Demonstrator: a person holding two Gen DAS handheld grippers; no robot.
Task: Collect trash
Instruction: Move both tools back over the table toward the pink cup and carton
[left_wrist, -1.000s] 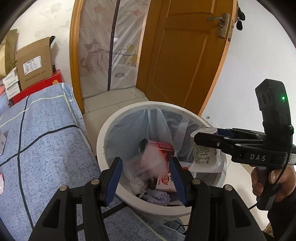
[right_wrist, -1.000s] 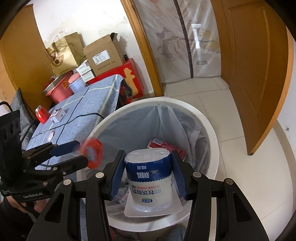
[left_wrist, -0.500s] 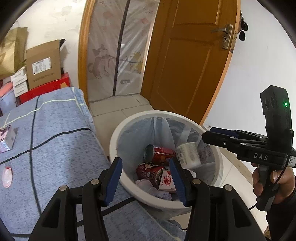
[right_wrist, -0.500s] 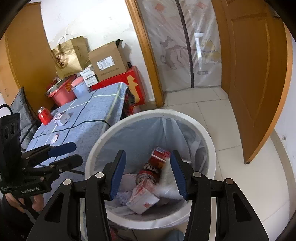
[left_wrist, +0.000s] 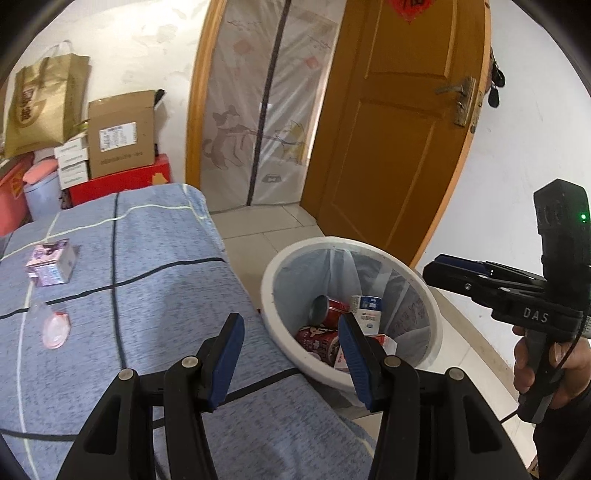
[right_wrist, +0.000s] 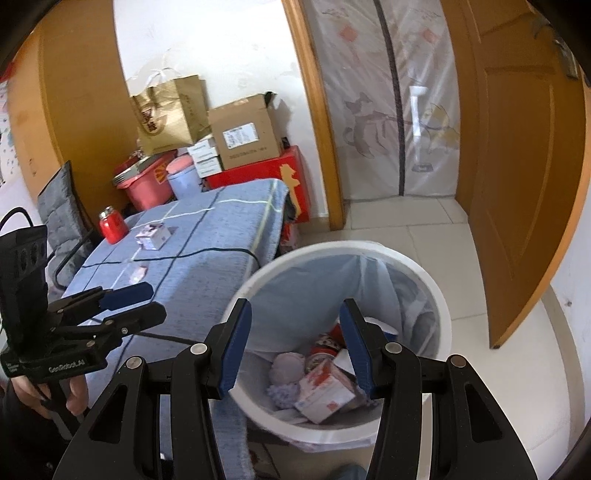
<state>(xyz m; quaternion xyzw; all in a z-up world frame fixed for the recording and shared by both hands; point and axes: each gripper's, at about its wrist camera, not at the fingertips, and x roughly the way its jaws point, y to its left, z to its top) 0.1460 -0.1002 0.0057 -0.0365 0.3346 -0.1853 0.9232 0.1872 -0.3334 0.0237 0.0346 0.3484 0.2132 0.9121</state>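
A white trash bin (left_wrist: 280, 258) with a clear liner stands on the floor beside the table; it also shows in the right wrist view (right_wrist: 436, 291). Inside lie red cans (left_wrist: 334, 308), a white-and-blue yogurt cup (left_wrist: 367, 308), a red-and-white carton (right_wrist: 325, 397) and tissue (right_wrist: 284, 373). My left gripper (left_wrist: 291, 358) is open and empty above the table's corner, beside the bin. My right gripper (right_wrist: 295, 345) is open and empty above the bin. On the table lie a small pink carton (left_wrist: 51, 262) and a pink wrapper (left_wrist: 55, 326).
The table has a blue checked cloth (left_wrist: 147, 295). A red jar (right_wrist: 112, 223) stands at its far side. Cardboard boxes (right_wrist: 247, 138), a gold paper bag (right_wrist: 166, 114) and red tubs are stacked against the wall. A wooden door (left_wrist: 399, 129) stands open behind the bin.
The right gripper opened and the yogurt cup dropped into the bin. A red can also dropped from the left gripper into the bin. Both grippers pulled back and up, the left one toward the table.
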